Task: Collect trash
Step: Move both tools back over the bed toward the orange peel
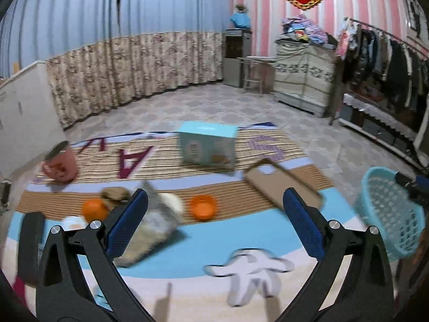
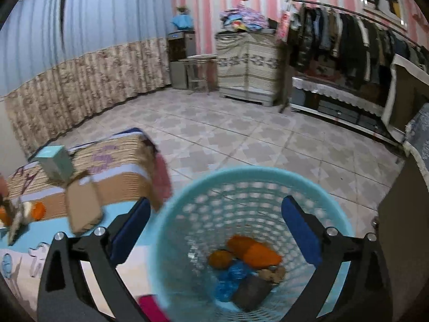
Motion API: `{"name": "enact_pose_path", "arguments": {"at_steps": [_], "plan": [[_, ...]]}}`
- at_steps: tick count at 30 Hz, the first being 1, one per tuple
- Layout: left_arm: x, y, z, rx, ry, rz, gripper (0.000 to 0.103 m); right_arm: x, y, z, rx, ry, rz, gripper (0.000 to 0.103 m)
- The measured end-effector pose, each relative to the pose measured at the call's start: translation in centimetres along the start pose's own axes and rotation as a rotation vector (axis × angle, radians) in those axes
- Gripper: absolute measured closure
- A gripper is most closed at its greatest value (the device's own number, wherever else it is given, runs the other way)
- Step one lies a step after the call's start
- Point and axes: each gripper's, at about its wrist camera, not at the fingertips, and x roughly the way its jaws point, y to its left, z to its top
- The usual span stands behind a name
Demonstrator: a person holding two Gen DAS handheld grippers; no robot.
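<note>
My left gripper [image 1: 214,214] is open and empty above a cloth-covered table [image 1: 214,244]. On the table lie a crumpled clear bag [image 1: 152,225], an orange [image 1: 94,209], an orange lid [image 1: 203,206], a flat cardboard piece [image 1: 281,185], a teal box [image 1: 207,147] and a pink cup [image 1: 59,165]. My right gripper [image 2: 214,228] is open and empty over a teal mesh basket [image 2: 187,220]. Inside the basket lie orange peel [image 2: 254,252], blue wrappers [image 2: 233,276] and a dark grey lump [image 2: 252,292]. The basket also shows in the left wrist view [image 1: 388,212] at the right.
The table edge [image 2: 158,177] ends beside the basket, with tiled floor [image 2: 241,139] beyond. A clothes rack [image 2: 348,43], a covered cabinet [image 2: 249,67] and a curtain [image 1: 134,64] line the walls. A dark object [image 1: 30,241] lies at the table's left.
</note>
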Motion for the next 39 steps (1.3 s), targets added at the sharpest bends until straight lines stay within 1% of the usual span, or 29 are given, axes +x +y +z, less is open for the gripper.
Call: {"name": "enact_pose_path", "arguments": {"at_steps": [1,2,5,10,14,17,20,24,25,26,29,31,35,39], "plan": [[0.2,1.4,-0.1,-0.005,0.004,0.032,0.006,-0.1,0.7,0.1,-0.005,-0.004,0.015,0.006],[0.4,2.4,-0.2,-0.016,0.011,0.046,0.006,-0.3,1.9,0.1,-0.013,-0.01,0.033,0.005],[1.1,5.9,-0.7,-0.076,0.042,0.067,0.006,-0.8,5.5,-0.4,-0.054,-0.017,0.079,0.005],[2.4,11.7,-1.7,-0.187,0.077,0.113,0.006,-0.7,11.0,-1.7,-0.119,0.014,0.167,0.005],[3.4,14.8,-2.7,-0.252,0.108,0.125,0.006,-0.3,14.2,-2.6,-0.155,0.044,0.214,0.005],[4.2,16.4,-3.2,-0.279,0.126,0.131,0.006,0.2,16.1,-3.1,-0.19,0.059,0.226,0.005],[5.0,17.1,-3.6,-0.264,0.155,0.131,0.007,0.8,17.7,-3.4,-0.2,0.078,0.252,0.005],[5.5,16.6,-3.8,-0.171,0.172,0.153,0.009,1.6,18.6,-3.2,-0.193,0.093,0.268,0.005],[5.8,16.4,-3.9,-0.147,0.184,0.154,0.011,1.8,18.9,-3.2,-0.189,0.095,0.269,0.005],[6.1,16.4,-4.0,-0.139,0.193,0.149,0.016,2.2,19.2,-3.0,-0.181,0.099,0.271,0.005],[6.9,16.5,-4.2,-0.133,0.216,0.136,0.022,2.6,19.9,-3.2,-0.193,0.107,0.28,0.005],[7.2,16.8,-4.3,-0.142,0.214,0.125,0.022,2.8,20.5,-3.5,-0.214,0.111,0.274,0.005],[7.2,17.5,-4.0,-0.191,0.186,0.093,0.023,3.3,21.2,-3.9,-0.239,0.122,0.274,0.005],[7.5,17.5,-3.9,-0.184,0.176,0.092,0.025,3.9,21.7,-4.4,-0.239,0.14,0.281,0.005]]}}
